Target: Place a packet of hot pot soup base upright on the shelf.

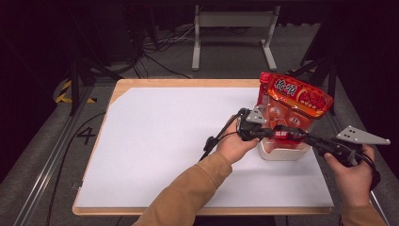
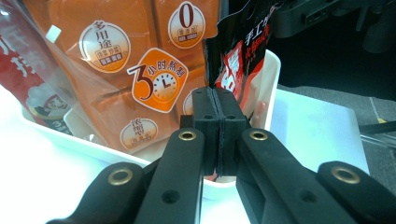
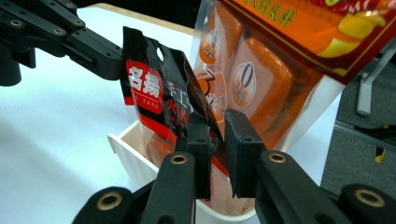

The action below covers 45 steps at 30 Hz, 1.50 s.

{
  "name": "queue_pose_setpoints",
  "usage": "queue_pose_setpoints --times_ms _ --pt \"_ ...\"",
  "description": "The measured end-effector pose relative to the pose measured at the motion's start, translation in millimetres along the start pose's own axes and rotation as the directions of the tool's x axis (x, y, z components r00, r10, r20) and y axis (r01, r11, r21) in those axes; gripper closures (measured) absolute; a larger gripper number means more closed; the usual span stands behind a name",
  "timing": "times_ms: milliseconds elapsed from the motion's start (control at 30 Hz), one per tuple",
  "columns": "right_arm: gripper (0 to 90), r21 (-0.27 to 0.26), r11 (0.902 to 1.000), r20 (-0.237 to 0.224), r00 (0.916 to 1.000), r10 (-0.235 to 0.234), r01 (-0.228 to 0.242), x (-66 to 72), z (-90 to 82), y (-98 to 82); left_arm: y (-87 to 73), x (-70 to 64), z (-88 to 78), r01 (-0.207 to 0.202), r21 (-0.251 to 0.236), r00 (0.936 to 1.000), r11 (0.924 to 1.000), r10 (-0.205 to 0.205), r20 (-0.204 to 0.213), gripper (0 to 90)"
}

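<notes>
Nearest the person, the right gripper [image 1: 314,140] reaches in from the right with its fingers [image 3: 201,140] a small gap apart; an edge of the black-and-red sachet [image 3: 159,100] sits between them, and I cannot tell for sure whether the pads press on it or merely flank it, though the visible gap suggests a loose hold at best. The left gripper [image 1: 256,134] comes from the other side, its fingers [image 2: 218,126] pressed together at the sachet's edge just above the rim of the white tub [image 2: 273,74], so it seems to be the one steadying the packet while the sachet stands upright in the tub, probably so that it slots in beside the larger pack without toppling. The sachet carries white characters "名揚" with "YANG" beneath on a red panel, and "手工" further along. Behind it, leaning in the same tub, stands the big orange pouch [image 1: 291,106], whose round badges read "0", "3小时熬制" with a clock drawing, and "多用途". The tub rests toward the right edge of the white-topped counter [image 1: 164,141], and beyond that lie dark floor, cables and a grey metal stand [image 1: 233,28].
</notes>
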State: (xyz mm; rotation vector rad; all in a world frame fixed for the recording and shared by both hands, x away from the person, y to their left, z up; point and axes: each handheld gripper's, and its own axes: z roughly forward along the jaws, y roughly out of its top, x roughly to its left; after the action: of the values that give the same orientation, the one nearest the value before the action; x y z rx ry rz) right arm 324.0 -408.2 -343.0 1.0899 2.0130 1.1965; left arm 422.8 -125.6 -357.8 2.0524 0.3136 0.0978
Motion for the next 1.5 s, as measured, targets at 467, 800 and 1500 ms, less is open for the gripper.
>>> queue_pose_setpoints --times_ms 467,800,1500 --pt "72.8 0.021 0.9998 0.004 1.0000 -0.006 0.006 -0.7 2.6 -0.2 -7.7 3.0 0.9 0.039 -0.028 0.9992 0.9989 -0.039 -0.002 73.9" --pt "57.6 0.000 0.9996 0.006 0.9996 -0.029 0.029 3.5 1.0 5.3 -11.1 1.2 -12.5 0.047 -0.049 0.9984 0.9977 -0.049 -0.028 56.1" --pt "37.6 -0.101 0.9940 -0.144 0.9879 -0.056 0.042 41.9 27.3 36.4 -41.4 -1.6 -125.0 0.083 -0.115 0.9803 0.9898 -0.102 -0.169 35.4"
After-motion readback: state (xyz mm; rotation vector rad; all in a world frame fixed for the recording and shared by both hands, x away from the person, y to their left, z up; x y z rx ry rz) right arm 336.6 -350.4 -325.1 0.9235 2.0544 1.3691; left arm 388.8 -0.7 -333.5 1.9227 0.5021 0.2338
